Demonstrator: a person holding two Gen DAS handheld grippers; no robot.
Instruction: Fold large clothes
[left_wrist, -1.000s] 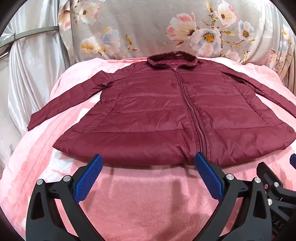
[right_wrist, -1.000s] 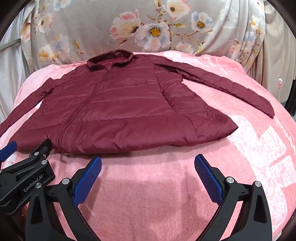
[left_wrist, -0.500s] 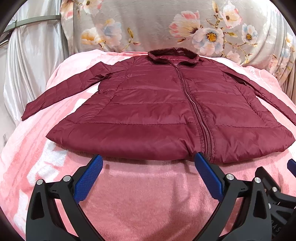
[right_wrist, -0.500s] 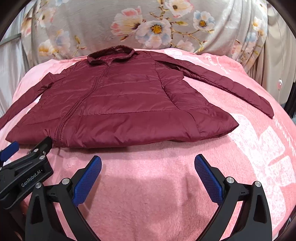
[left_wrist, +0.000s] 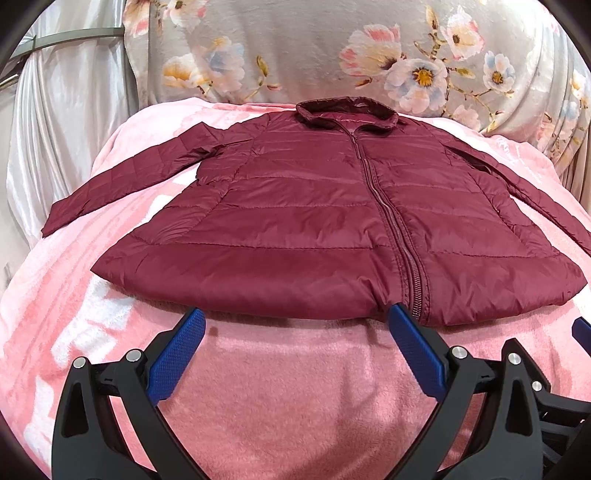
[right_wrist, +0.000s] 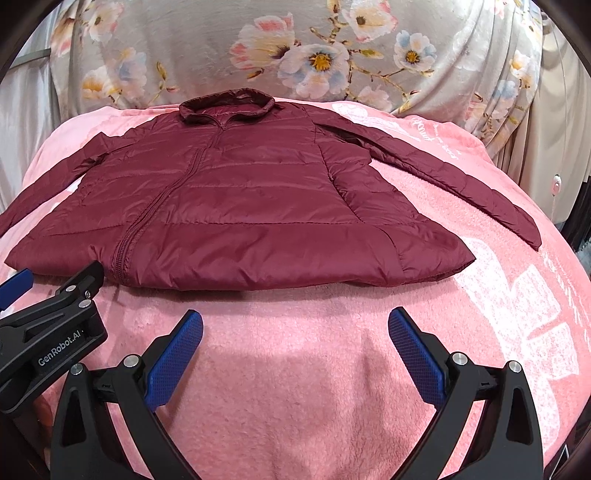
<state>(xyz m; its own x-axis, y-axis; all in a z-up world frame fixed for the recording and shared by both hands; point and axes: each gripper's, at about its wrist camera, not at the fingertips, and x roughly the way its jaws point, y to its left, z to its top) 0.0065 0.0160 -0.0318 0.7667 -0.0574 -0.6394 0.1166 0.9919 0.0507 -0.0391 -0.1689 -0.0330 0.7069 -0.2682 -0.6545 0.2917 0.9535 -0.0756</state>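
Maroon jacket (left_wrist: 314, 229) flat, zipped, centre frame on pink blanket (left_wrist: 295, 387), sleeves out, left gripper (left_wrist: 295, 332) wide, empty, tips at hem, right gripper (right_wrist: 295, 332) wide, empty, just below hem

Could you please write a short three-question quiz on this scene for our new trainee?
1. True or false: the jacket is zipped shut.
2. What lies under the jacket? A) bare wood B) pink blanket C) white towel
3. Fill in: both sleeves are spread ____ from the body.

Key: 1 true. 2 B. 3 outward. Note: the left gripper and right gripper are open, holding nothing.
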